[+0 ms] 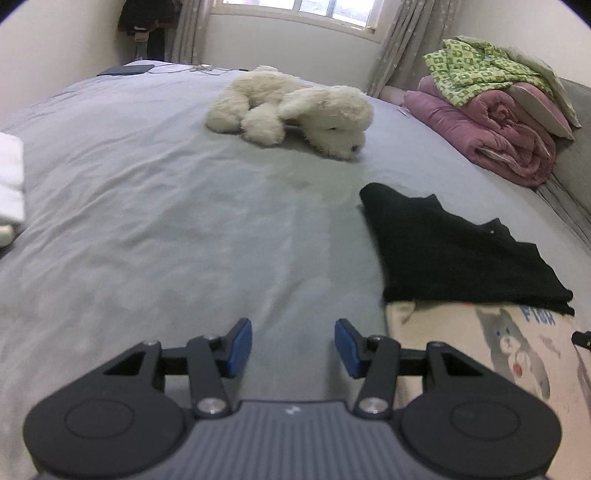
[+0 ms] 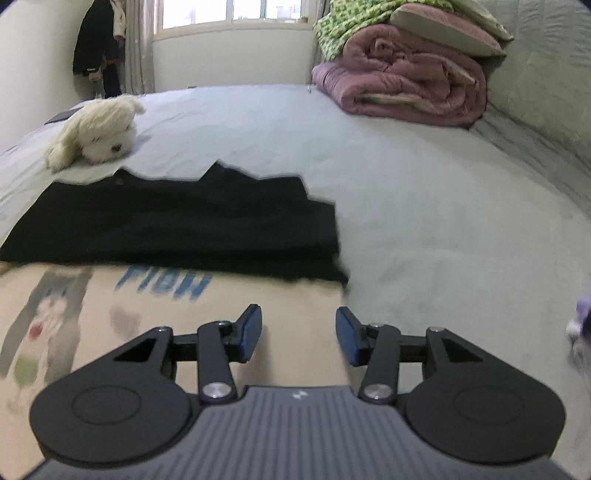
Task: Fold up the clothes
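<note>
Grey sheet covers pretty much the whole bed [image 1: 147, 221], a bit rumpled, and that's the surface everything sits on. The black garment [image 2: 184, 221] lies folded flat on it, and its near edge overlaps a cream shirt with a cartoon bear print [image 1: 517, 350] and blue lettering. The left claw [image 1: 293, 347] hangs over bare sheet just left of the cream shirt, blue pads apart, nothing between them. The right claw [image 2: 299, 338] is spread too, empty, sitting right over the cream shirt's right edge, 1 pad above fabric and the other above sheet. Further back there's a white plush dog [image 1: 291, 110] flopped on its side. At the head end, a rolled pink quilt [image 2: 406, 81] is stacked with a green patterned cloth [image 1: 476, 66] and a pillow on top, against a grey padded headboard [image 2: 535, 92]. Window [image 2: 229, 9] in the back wall with pale curtains, dark clothes [image 2: 96, 40] hanging in the corner. Some white folded fabric [image 1: 11, 177] peeks in at the far left, and a blurry purple thing [image 2: 581, 317] at the right edge, can't tell what.
</note>
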The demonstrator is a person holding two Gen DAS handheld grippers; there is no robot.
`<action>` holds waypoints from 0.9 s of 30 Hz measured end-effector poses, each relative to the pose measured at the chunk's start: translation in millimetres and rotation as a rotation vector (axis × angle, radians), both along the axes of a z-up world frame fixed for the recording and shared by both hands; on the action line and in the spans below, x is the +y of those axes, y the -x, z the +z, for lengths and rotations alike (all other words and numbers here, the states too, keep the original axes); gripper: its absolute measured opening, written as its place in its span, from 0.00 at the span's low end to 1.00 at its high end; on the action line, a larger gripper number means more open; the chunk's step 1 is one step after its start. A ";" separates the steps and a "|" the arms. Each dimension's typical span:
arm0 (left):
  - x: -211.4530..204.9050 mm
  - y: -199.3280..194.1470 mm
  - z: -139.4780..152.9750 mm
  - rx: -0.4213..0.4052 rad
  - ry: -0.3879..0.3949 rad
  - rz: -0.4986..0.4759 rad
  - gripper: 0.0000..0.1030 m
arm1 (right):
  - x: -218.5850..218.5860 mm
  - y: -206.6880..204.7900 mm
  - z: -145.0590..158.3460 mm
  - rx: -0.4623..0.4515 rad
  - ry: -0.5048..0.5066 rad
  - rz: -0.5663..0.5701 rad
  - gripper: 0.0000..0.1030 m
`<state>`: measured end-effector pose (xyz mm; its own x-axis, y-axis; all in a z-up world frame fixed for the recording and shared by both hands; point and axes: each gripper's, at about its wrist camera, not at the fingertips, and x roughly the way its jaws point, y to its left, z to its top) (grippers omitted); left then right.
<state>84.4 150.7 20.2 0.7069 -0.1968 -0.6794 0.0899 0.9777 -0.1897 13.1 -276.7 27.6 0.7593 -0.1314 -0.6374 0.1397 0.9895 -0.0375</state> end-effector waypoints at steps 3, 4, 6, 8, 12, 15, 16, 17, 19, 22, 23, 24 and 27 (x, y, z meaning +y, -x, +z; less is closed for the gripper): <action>3.1 16.0 -1.4 -0.011 -0.019 -0.020 0.50 | 13.0 11.0 -0.9 -0.005 0.009 0.004 0.48; 3.2 20.2 -1.2 -0.015 -0.031 -0.027 0.50 | 15.7 13.7 -1.3 -0.008 0.007 0.003 0.48; 7.3 25.8 -0.5 -0.027 -0.048 -0.020 0.51 | 18.6 18.0 -2.4 -0.014 0.005 -0.005 0.48; 17.1 28.0 0.1 -0.041 -0.063 0.018 0.54 | 20.0 20.5 -5.0 -0.020 0.014 -0.015 0.53; 40.7 29.0 -0.1 -0.027 -0.034 0.095 0.54 | 29.9 22.0 -13.6 -0.043 0.120 -0.075 0.76; 45.1 32.9 9.3 -0.022 -0.013 0.115 0.54 | 44.1 21.6 -21.2 -0.056 0.264 -0.148 1.00; 43.2 34.5 15.0 -0.027 -0.013 0.107 0.54 | 47.5 21.2 -22.4 -0.056 0.292 -0.157 1.00; 40.9 36.4 20.8 -0.038 -0.009 0.097 0.54 | 50.0 20.6 -23.0 -0.056 0.310 -0.158 1.00; 36.5 39.7 32.2 -0.059 0.003 0.077 0.55 | 53.9 19.2 -24.9 -0.056 0.340 -0.159 1.00; 31.7 40.3 48.0 -0.069 0.045 0.053 0.58 | 56.8 19.1 -27.7 -0.066 0.377 -0.162 1.00; 29.6 39.2 51.6 -0.071 0.051 0.048 0.59 | 58.8 21.5 -28.4 -0.073 0.391 -0.163 1.00; 28.0 39.0 55.3 -0.075 0.053 0.044 0.60 | 62.1 24.5 -29.1 -0.079 0.411 -0.162 1.00; 24.0 36.8 61.6 -0.076 0.050 0.039 0.61 | 78.3 23.8 -34.2 -0.071 0.523 -0.157 1.00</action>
<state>47.6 174.7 81.8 0.7635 -0.2002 -0.6140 0.0679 0.9703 -0.2320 -10.7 -198.5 -6.6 0.7437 -0.5317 -0.4052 0.3038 0.8088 -0.5036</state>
